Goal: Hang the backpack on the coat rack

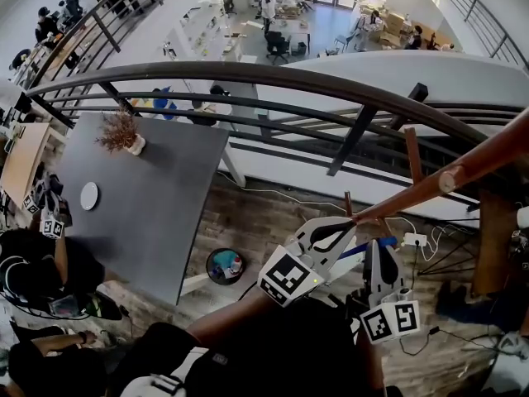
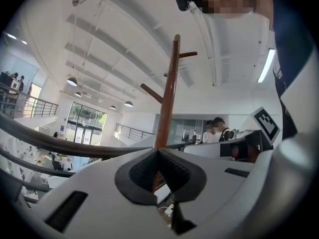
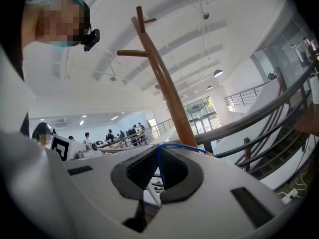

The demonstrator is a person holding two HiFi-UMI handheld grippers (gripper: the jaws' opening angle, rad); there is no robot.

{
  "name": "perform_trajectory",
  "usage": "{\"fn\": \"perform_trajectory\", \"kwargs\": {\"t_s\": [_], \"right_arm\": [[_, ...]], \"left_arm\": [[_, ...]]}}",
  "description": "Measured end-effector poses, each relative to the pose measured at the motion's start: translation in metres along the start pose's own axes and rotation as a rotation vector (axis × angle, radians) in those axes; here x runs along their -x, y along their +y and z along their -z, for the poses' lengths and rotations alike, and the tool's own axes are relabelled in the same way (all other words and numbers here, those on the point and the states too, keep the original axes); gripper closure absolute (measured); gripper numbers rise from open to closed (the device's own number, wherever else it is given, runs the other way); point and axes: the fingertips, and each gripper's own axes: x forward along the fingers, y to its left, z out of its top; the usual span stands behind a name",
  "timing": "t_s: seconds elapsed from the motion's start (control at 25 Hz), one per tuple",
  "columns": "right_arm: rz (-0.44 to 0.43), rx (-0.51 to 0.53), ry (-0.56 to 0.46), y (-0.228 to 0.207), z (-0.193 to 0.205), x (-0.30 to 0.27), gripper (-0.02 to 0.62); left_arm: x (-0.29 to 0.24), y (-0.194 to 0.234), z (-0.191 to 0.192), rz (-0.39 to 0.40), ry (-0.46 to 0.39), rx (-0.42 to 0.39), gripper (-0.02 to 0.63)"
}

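The step in hand, as I judge it, is getting the backpack's hanging loop over a peg, and to do it well both sides must rise together so the load does not swing. My left hand-held gripper [image 2: 158, 151] is clenched, pads meeting at the tip with nothing visible between them. I would use it only to steady or lift from below. The backpack [image 1: 277, 350] I take to be the dark bulk hanging under both tools at the bottom of the head view, though I cannot make out its shape. My right hand-held gripper [image 3: 158, 164] is grasping the thin blue loop [image 3: 183, 147], which runs up between its pads and over the tip. That loop needs to be carried above a peg [image 3: 133, 53], spread enough to pass over its end, then lowered until the peg takes the weight before I let go. The coat rack [image 1: 463, 168] stands just beyond the tips, its pole close ahead of both, with the railing [image 1: 248, 77] behind it. Both tools point up and forward along the pole, the left one slightly ahead and nearly touching the wood, my forearm reaching in from below.
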Motion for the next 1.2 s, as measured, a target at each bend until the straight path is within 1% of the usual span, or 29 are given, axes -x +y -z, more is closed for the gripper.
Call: {"fn": "perform_trajectory", "kwargs": {"t_s": [0.76,1.0,1.2], "right_arm": [[-0.002,-0.035,0.060,-0.013,0.033,-0.013,0.575],[0.004,-0.028,0.076,-0.020,0.041,-0.014,0.575],[0.011,-0.018,0.093,-0.026,0.045,-0.017,0.575]], "left_arm": [[-0.004,0.002,0.016,0.000,0.034,0.011,0.600],[-0.009,0.000,0.023,0.006,0.052,0.015,0.600],[-0.013,-0.002,0.022,0.011,0.063,0.019,0.600]]}}
